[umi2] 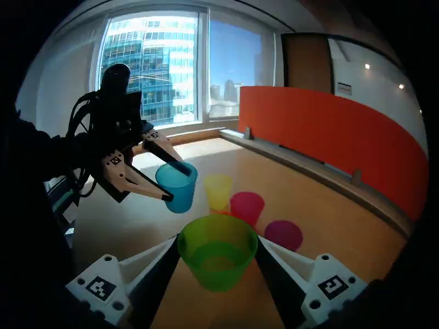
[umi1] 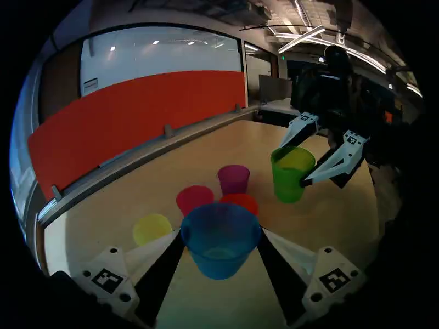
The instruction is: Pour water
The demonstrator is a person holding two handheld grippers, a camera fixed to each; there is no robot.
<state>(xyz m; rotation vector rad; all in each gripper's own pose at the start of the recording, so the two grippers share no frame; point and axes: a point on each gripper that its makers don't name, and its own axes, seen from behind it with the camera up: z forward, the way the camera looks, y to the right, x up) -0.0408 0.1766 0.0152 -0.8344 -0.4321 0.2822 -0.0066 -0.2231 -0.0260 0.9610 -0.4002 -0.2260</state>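
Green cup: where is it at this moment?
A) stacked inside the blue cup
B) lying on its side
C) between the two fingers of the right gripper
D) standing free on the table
C: the green cup is upright, and both fingers of the right gripper press its sides.

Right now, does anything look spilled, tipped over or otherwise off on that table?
Nothing stands out. The left claw holds the blue cup upright, the right claw holds the green cup upright, the other cups stand upright on the table, and I see no puddle.
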